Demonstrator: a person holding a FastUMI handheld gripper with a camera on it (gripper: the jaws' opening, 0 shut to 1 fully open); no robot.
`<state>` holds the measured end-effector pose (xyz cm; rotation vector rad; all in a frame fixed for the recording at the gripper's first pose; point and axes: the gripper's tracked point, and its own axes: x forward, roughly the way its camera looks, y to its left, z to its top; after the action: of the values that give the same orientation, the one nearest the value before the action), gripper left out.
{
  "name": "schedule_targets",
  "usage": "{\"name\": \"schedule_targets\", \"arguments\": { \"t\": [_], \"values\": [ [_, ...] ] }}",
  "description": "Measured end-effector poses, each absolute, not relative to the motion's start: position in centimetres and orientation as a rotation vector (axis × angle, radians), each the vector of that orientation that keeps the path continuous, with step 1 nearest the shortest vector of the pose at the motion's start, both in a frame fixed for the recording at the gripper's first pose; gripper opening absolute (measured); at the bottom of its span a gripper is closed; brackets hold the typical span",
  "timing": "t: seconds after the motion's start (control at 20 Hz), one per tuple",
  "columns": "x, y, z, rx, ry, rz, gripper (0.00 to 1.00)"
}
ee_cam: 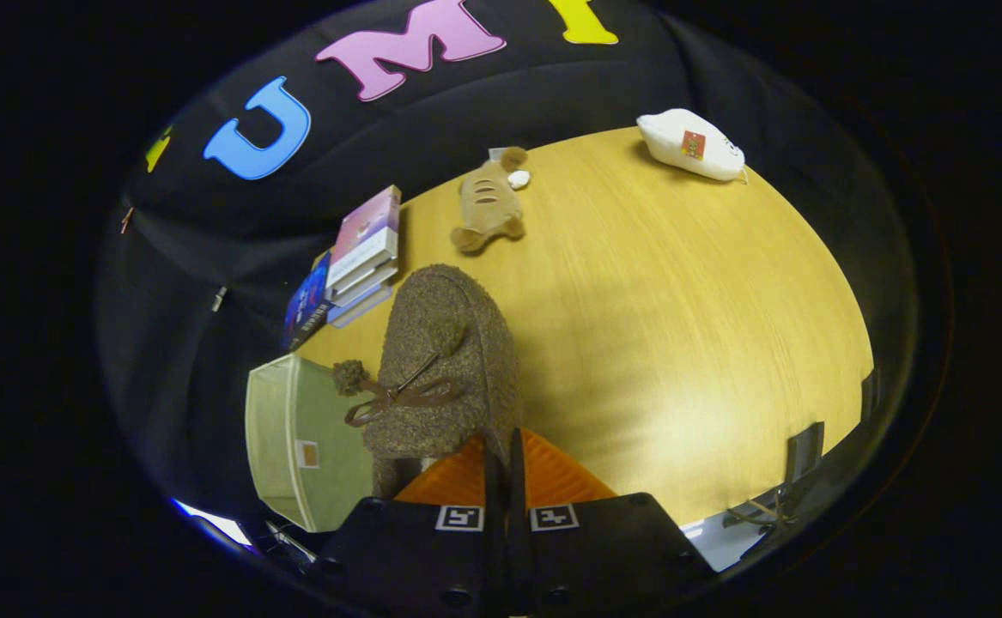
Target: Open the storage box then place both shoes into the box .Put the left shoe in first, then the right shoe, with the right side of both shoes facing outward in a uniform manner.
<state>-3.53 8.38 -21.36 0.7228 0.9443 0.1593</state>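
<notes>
Fingers (501, 468) of the tool (505, 455) sit pressed close together, with only a thin dark slit between them, and they pinch the rear edge of a brown fuzzy shoe (445, 369). The shoe hangs from that grip above the worktop (681, 326), its body stretching ahead of the fingers and its toe pointing away toward the booth wall. A dark brown lace bow (397, 399) with a small pompom (349, 376) lies across the shoe's upper, on the side nearest the storage box (290, 446).

The box is pale green with a light rim, and it sits just beside the shoe at the near edge of the worktop, on the left of the fingers. A small label patch shows on its side. Whether the shoe touches the box is hard to tell, as the shoe overlaps its edge.

Beyond the box, a short stack of books (363, 253) rests at the worktop's edge, with a dark blue book (306, 307) lying beside it. Farther off, beyond the shoe's toe, a tan plush toy (488, 206) lies flat on the wood. Well apart from these, at the far right of the yellow wooden surface, sits a white plush toy (691, 144) with a small red tag.
</notes>
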Motion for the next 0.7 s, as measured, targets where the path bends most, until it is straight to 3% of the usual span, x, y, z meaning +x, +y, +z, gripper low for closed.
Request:
{"name": "schedule_targets", "arguments": {
  "t": [0.35,0.7],
  "values": [
    [-3.8,19.4,-13.3,0.805,0.935,0.296,0.05],
    [-4.0,30.4,-12.8,0.764,1.01,0.33,0.05]
  ]
}}
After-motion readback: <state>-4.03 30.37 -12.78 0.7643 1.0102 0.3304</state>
